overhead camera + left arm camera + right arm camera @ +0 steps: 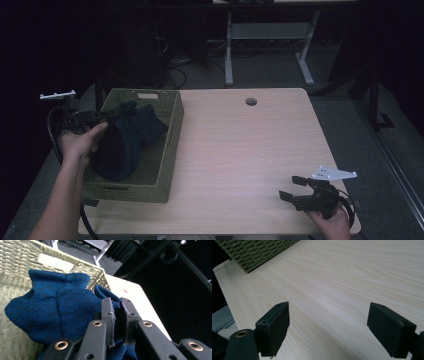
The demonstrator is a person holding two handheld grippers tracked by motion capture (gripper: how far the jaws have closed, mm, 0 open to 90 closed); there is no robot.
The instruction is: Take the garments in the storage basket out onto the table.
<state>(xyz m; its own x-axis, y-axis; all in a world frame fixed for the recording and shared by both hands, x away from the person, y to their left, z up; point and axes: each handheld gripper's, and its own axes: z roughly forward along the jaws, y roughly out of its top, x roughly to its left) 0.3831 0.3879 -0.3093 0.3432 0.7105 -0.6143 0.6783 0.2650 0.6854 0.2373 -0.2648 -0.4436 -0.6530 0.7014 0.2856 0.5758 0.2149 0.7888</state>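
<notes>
At the counter's (pixel 260 150) left edge, the left gripper (pixel 102 118) works over a woven basket (pixel 170 145) that sits along that edge, w/ a dark blue knit garment (pixel 125 142) heaped inside and spilling up against the far wall. In the left gripper view its fingers (pixel 108 315) stand nearly together, clamped on a fold of the blue knit (pixel 62 312), a thin slit left between the pads w/ fabric bunched under them. Step in hand, by the look of it: pulling the garment out of the basket, grip made, lift barely begun, since most of the cloth lies in the basket. The right gripper (pixel 295 189) rests near the counter's front right corner, well apart from the basket, fingers (pixel 274 325) wide apart over bare wood (pixel 342 290), nothing between them. Next move likely calls for a steady rise clear of the basket rim, then a carry toward the open mid-counter; the knit looks soft and may snag on the weave or slip from a thin pinch, so the right gripper probably needs to come across and take a second edge.
</notes>
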